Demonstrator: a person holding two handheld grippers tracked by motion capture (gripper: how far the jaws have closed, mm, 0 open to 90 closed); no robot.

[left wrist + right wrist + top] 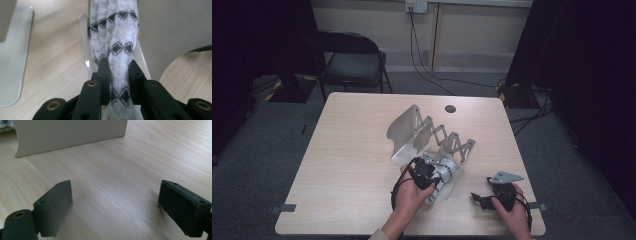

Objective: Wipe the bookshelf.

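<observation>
- Desk (347, 165): carries a grey expanding metal rack (432, 137) at its middle.
- Rack: landmark; its near end is probably where the cloth is headed.
- Left gripper (424, 175): clamped on a rolled white patterned cloth (115, 45) at the rack's near end.
- Right gripper (484, 199): jaws wide apart, idle right of the rack.

White knitted cloth (113, 42) with black diamond bands, bunched into a narrow roll; pinched between black jaws, draped over a clear plate's edge beside the grey metal rack (427, 137), near the tabletop's (352, 150) front.
</observation>
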